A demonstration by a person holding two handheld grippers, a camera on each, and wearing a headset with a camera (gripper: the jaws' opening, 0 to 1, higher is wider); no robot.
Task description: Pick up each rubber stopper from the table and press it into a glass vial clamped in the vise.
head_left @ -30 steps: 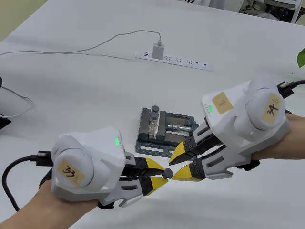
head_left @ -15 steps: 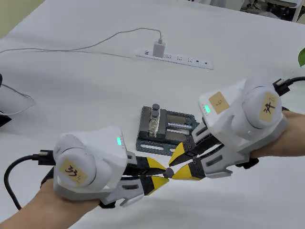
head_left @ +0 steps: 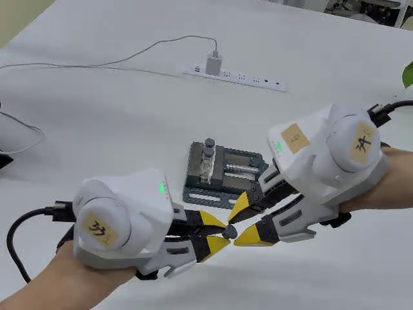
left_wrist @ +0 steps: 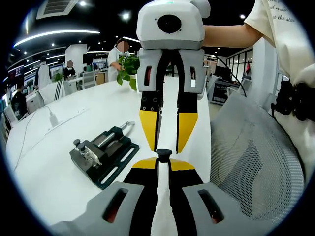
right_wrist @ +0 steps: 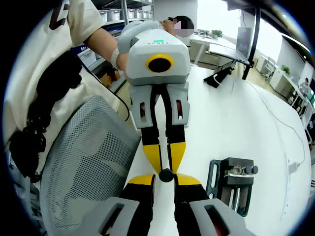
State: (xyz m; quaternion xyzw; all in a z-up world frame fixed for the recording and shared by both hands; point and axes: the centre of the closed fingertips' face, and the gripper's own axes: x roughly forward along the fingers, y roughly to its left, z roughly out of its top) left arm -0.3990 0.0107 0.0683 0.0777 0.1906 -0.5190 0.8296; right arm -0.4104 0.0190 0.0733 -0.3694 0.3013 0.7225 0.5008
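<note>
lower centre: left gripper (head_left: 224,234) pinched the stopper (head_left: 230,231), right gripper (head_left: 234,231) spread around it (vise (head_left: 193,191) with vials (head_left: 208,152) just above, partly hidden).

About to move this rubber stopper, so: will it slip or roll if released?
It looks small and round, so the rubber stopper would probably roll on the table. Pinched only at the tips of the left gripper, it may pop out. Rubber likely grips, not slides.
</note>
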